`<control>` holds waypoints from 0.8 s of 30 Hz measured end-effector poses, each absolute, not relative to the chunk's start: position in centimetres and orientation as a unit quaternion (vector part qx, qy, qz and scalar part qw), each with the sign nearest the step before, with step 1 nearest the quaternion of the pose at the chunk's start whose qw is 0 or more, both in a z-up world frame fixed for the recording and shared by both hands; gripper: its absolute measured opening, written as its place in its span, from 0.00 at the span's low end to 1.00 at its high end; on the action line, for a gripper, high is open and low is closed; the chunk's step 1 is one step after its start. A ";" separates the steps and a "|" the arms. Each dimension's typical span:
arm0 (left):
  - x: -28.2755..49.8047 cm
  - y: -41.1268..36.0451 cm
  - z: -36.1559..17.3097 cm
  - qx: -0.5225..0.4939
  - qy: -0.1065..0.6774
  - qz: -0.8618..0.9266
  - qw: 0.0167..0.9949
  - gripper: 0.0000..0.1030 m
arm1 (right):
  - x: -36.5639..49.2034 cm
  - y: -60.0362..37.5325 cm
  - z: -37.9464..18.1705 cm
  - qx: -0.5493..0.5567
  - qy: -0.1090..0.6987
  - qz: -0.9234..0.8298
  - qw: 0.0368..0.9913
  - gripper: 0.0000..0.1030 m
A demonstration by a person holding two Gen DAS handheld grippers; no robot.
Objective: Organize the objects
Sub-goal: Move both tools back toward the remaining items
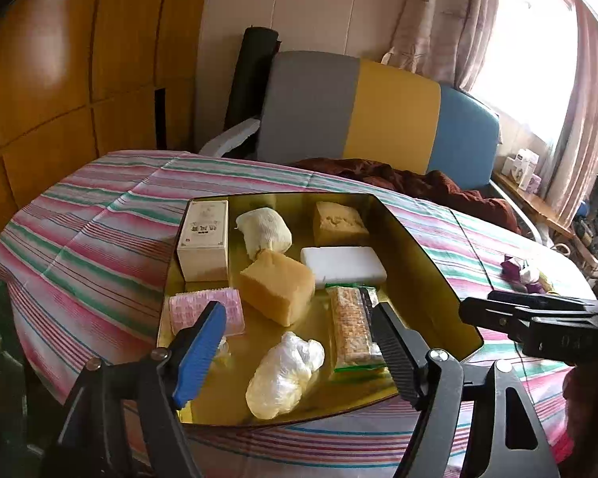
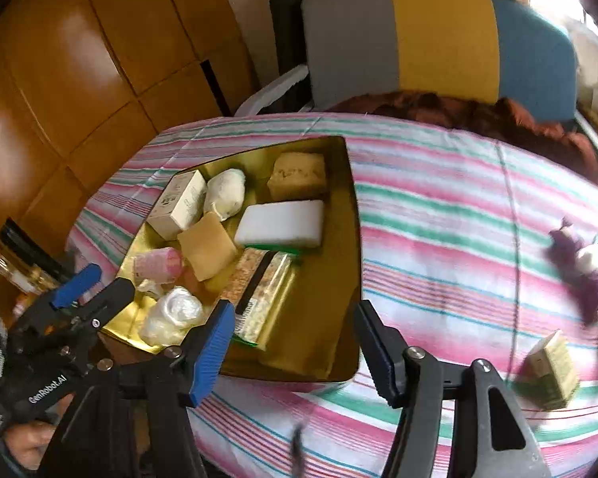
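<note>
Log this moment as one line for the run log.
left tool: open, empty, over gold tray | right tool: open, empty, at tray's near edge | small box: on striped cloth, outside tray

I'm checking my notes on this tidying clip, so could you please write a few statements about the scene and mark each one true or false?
1. The gold tray sits on a striped cloth. True.
2. The left gripper is clamped on the white plastic bag. False: its jaws stand open with nothing between them, and the bag lies loose in the tray.
3. The white sponge block lies inside the tray. True.
4. Every item is already in the tray. False: a small green box and a purple toy lie on the cloth outside it.
5. The right gripper holds the snack packet. False: it is open and empty.
</note>
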State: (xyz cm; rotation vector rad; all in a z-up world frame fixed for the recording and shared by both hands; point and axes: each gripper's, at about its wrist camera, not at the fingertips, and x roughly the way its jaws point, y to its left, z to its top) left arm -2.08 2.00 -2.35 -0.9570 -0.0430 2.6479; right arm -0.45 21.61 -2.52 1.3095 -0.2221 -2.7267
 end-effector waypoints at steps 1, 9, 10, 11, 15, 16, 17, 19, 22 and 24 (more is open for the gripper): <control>-2.0 2.1 -2.3 -0.334 -0.010 0.929 0.159 0.74 | -0.3 21.5 -2.4 0.427 -0.066 -0.900 0.051 0.73; -0.8 2.9 -1.5 -0.311 0.023 0.941 0.134 0.81 | 0.5 20.9 -2.4 0.411 -0.028 -0.911 0.025 0.78; -0.7 3.0 -1.4 -0.309 0.026 0.941 0.134 0.82 | 0.5 21.0 -2.5 0.411 -0.029 -0.911 0.022 0.78; -0.6 3.1 -1.4 -0.308 0.029 0.941 0.134 0.82 | 0.6 21.2 -2.6 0.411 -0.031 -0.911 0.020 0.79; -0.4 3.6 -1.3 -0.307 0.037 0.941 0.137 0.83 | 0.8 22.3 -2.7 0.410 -0.037 -0.911 0.007 0.79; -0.3 3.7 -1.4 -0.308 0.038 0.941 0.138 0.83 | 0.9 22.7 -2.7 0.409 -0.039 -0.912 0.002 0.79; -0.2 3.9 -1.4 -0.309 0.041 0.940 0.140 0.83 | 1.0 23.0 -2.7 0.409 -0.041 -0.912 -0.002 0.79; -0.1 4.2 -1.5 -0.309 0.045 0.939 0.144 0.83 | 1.3 23.9 -2.8 0.408 -0.045 -0.912 -0.012 0.79; 0.2 4.8 -1.6 -0.310 0.053 0.938 0.149 0.83 | 1.7 25.3 -2.9 0.406 -0.051 -0.912 -0.027 0.79; 0.2 5.2 -1.7 -0.311 0.058 0.936 0.154 0.83 | 1.9 26.3 -3.0 0.407 -0.056 -0.911 -0.036 0.79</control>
